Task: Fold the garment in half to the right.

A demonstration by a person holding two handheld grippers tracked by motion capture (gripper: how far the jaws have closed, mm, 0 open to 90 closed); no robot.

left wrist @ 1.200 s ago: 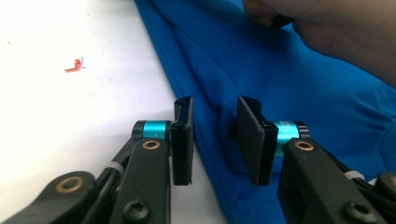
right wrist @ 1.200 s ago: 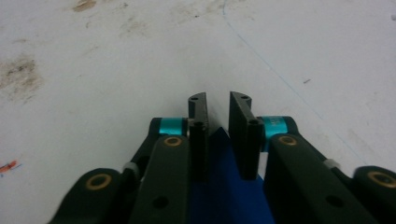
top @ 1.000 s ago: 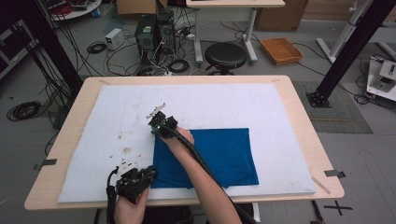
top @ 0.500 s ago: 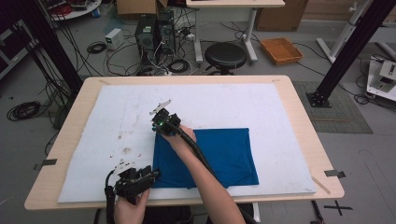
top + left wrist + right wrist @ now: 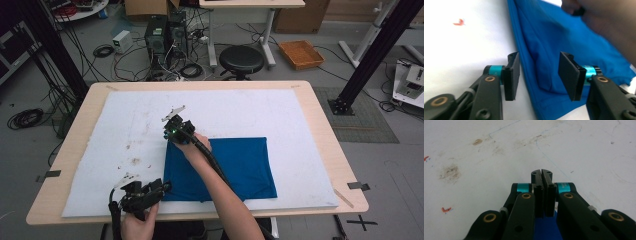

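Observation:
A blue cloth [image 5: 240, 165] lies folded flat on the white mat [image 5: 125, 120]. My left gripper [image 5: 160, 187] sits at the cloth's near left corner. In the left gripper view its jaws [image 5: 539, 57] stand apart, having just been opening. The cloth's hem [image 5: 531, 75] runs between them, and neither pad presses on it. My right gripper [image 5: 172, 122] rests at the far left corner, pointing away over the mat. Its jaws [image 5: 541, 172] are shut, with no cloth at the tips. Blue cloth [image 5: 544, 227] shows under their base; I cannot tell whether it is pinched.
The person's right forearm [image 5: 225, 195] lies across the cloth. Brown stains [image 5: 132, 161] mark the mat left of the cloth. The wooden table's edge [image 5: 327, 130] frames the mat. A stool [image 5: 241, 58] and cables stand on the floor beyond.
The right gripper has crept slightly toward the far side of the mat. The left hand stays at the cloth's near left corner.

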